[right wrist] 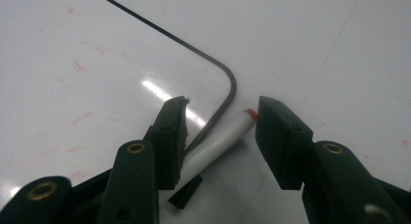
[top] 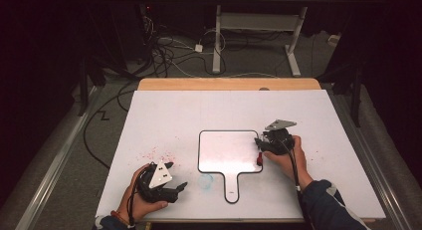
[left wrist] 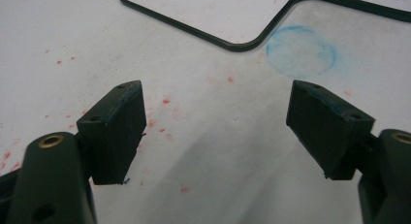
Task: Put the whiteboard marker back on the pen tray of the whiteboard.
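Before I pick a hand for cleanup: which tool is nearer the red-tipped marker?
Right. The right tool has the marker lying between its open jaws at the whiteboard's corner. The left tool rests off the board's opposite side, near a blue smudge.

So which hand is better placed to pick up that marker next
Right. The right gripper is open with the marker lying between its jaws by the whiteboard edge. The left gripper is open, farther away.
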The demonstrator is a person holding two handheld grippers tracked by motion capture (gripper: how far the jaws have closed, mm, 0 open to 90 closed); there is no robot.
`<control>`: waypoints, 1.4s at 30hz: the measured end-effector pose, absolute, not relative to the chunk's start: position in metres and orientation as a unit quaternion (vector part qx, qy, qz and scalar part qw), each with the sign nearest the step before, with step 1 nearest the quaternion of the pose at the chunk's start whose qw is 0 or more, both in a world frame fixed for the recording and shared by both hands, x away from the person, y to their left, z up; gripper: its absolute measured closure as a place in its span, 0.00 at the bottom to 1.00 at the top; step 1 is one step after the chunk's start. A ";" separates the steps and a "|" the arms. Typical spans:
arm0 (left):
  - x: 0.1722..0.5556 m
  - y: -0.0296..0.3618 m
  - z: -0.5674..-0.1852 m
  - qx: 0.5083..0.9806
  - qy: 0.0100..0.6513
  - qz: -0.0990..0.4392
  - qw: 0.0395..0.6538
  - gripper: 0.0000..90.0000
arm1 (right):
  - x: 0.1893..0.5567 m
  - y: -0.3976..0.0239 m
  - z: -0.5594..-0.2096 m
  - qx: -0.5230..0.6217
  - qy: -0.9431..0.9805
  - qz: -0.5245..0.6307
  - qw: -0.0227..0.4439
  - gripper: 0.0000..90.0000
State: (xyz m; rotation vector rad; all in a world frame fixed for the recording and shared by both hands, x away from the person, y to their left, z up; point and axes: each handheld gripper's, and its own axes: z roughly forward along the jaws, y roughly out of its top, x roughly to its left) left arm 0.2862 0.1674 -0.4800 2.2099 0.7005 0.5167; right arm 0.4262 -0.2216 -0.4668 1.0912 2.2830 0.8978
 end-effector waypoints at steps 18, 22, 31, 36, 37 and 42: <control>0.286 0.167 -0.480 0.863 0.273 0.202 0.375 0.23 | 0.411 -0.235 -0.466 0.359 0.853 0.330 0.188 0.55; 0.286 0.167 -0.480 0.862 0.273 0.201 0.376 0.23 | 0.413 -0.235 -0.467 0.361 0.849 0.336 0.189 0.53; 0.287 0.167 -0.480 0.863 0.274 0.200 0.374 0.23 | 0.420 -0.232 -0.469 0.383 0.834 0.343 0.201 0.54; 0.286 0.166 -0.480 0.863 0.273 0.200 0.375 0.23 | 0.422 -0.230 -0.469 0.388 0.832 0.339 0.206 0.55; 0.286 0.166 -0.480 0.863 0.274 0.199 0.375 0.23 | 0.422 -0.231 -0.469 0.391 0.831 0.339 0.206 0.54; 0.286 0.166 -0.480 0.864 0.272 0.199 0.374 0.23 | 0.423 -0.231 -0.468 0.396 0.829 0.336 0.207 0.56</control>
